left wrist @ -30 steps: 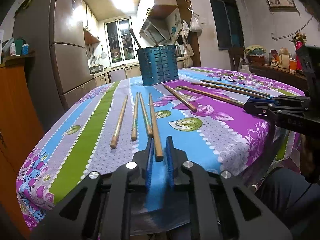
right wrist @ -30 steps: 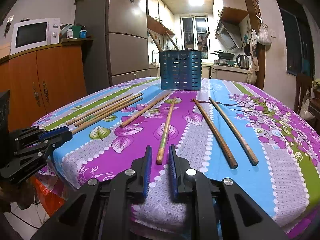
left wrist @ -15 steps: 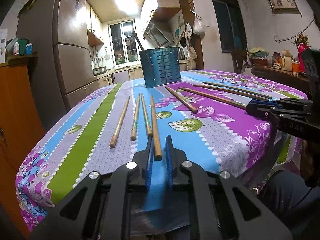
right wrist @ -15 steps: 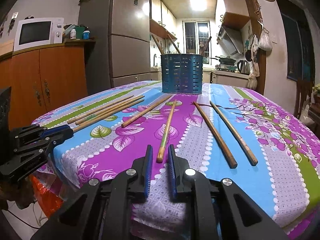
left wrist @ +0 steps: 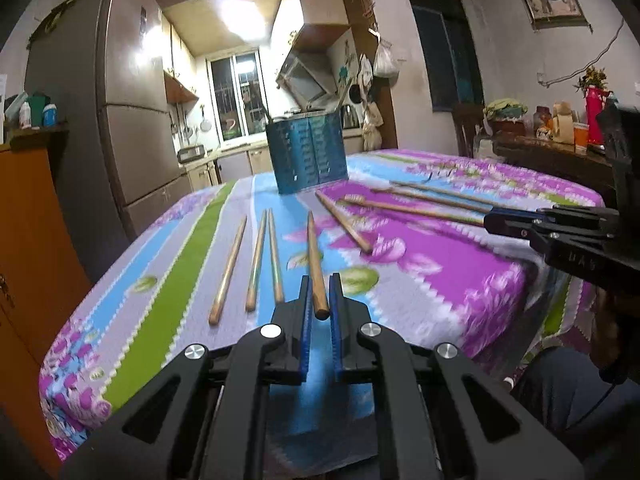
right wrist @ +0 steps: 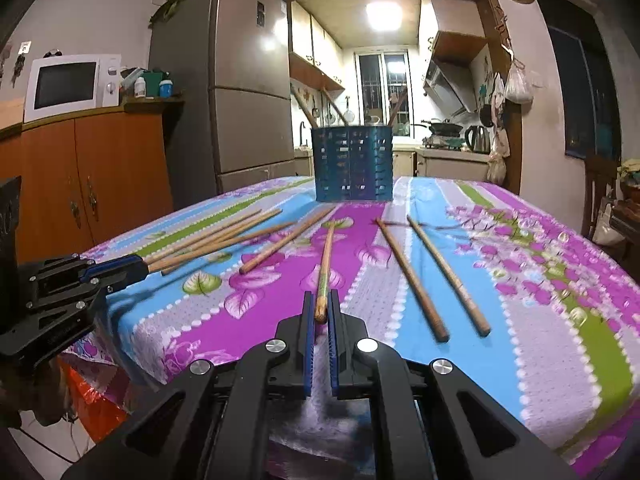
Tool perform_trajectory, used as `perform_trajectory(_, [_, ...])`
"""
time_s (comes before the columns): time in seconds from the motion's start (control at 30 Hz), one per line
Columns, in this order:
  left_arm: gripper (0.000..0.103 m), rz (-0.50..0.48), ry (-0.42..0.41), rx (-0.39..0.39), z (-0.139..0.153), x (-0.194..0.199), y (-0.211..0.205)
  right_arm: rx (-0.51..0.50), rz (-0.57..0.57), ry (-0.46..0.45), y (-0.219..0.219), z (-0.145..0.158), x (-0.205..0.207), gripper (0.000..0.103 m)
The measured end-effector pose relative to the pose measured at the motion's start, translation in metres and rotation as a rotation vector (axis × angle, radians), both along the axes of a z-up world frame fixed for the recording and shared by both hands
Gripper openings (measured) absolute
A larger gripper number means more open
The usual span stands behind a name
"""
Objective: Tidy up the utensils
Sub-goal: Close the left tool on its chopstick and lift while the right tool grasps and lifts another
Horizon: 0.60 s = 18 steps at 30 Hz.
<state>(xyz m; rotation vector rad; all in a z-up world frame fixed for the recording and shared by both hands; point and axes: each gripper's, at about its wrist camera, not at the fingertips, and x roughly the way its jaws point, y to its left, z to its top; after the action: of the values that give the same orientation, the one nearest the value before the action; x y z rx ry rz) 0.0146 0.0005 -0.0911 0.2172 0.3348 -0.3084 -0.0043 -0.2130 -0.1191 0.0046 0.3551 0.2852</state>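
Beyond loose chopsticks (right wrist: 412,276), blue slotted holder (right wrist: 351,164) near fridge (right wrist: 248,92)

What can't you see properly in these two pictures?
- Inside the blue holder, both views: its wall hides how many sticks are in it.
- Far sticks, left view: blurred by motion.
- Left gripper, right view: its body is cut off by the edge.
- Small bottles on the cabinet, right view: too small to read.

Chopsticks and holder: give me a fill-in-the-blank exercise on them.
1. The left claw grips a wooden ___.
2. The slotted holder at the far end of the table is coloured ___.
3. In the right wrist view, ___ loose chopsticks lie right of the right claw.
Missing: chopstick; blue; two.
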Motion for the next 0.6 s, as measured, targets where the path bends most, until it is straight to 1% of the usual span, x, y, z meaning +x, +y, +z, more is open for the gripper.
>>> perform_trajectory(0.1, [0.007,-0.007,-0.03,-0.013,0.014,-0.002,-0.002,-0.009,0.0,-0.028,-0.003,0.013,-0.005,0.007])
perform_trajectory(0.27, [0.006,-0.006,-0.081,-0.04,0.041,0.002,-0.001,-0.031,0.013,-0.1,-0.007,0.047,-0.013,0.007])
perform_trajectory(0.33, [0.005,-0.004,-0.114,-0.049,0.056,0.006,0.001,-0.041,0.021,-0.133,-0.009,0.062,-0.013,0.007])
perform_trajectory(0.47, [0.005,-0.014,-0.169,-0.069,0.087,0.015,0.003,-0.068,0.035,-0.19,-0.012,0.093,-0.006,0.007])
perform_trajectory(0.6, [0.005,-0.031,-0.199,-0.085,0.114,0.03,0.002,-0.093,0.075,-0.215,-0.011,0.121,0.009,0.007])
